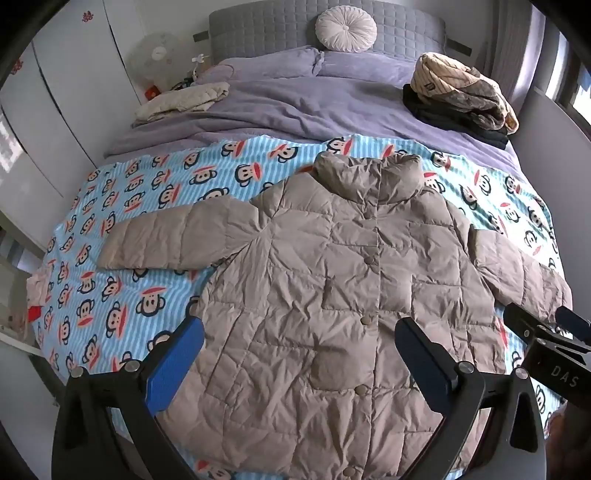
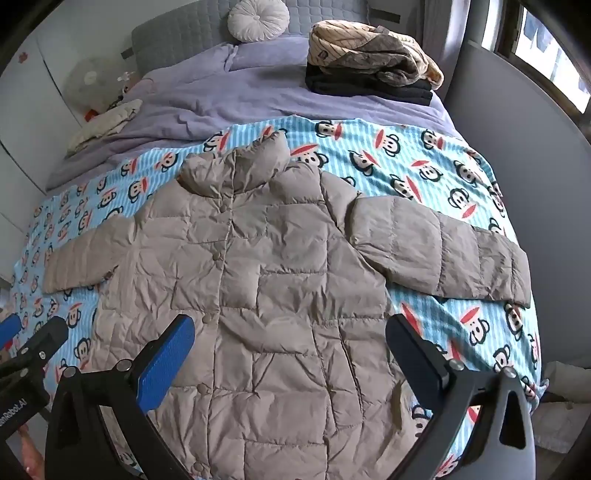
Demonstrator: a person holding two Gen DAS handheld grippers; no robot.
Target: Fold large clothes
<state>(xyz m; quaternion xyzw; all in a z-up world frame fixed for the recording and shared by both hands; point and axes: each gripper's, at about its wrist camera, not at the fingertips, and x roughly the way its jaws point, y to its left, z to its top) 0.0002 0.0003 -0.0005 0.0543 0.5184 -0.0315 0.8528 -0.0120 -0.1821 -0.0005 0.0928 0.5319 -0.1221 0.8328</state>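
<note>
Two grippers hang above the near end of a bed; the left gripper has its jaws spread wide with nothing between them, and the right gripper is likewise spread and empty; the beige quilted jacket lies flat and front-up on the blue monkey-print sheet, buttoned, collar toward the headboard, both sleeves stretched out to the sides; further up, a purple duvet carries a stack of folded clothes on its right and a cream garment on its left; a round white cushion leans on the grey headboard.
</note>
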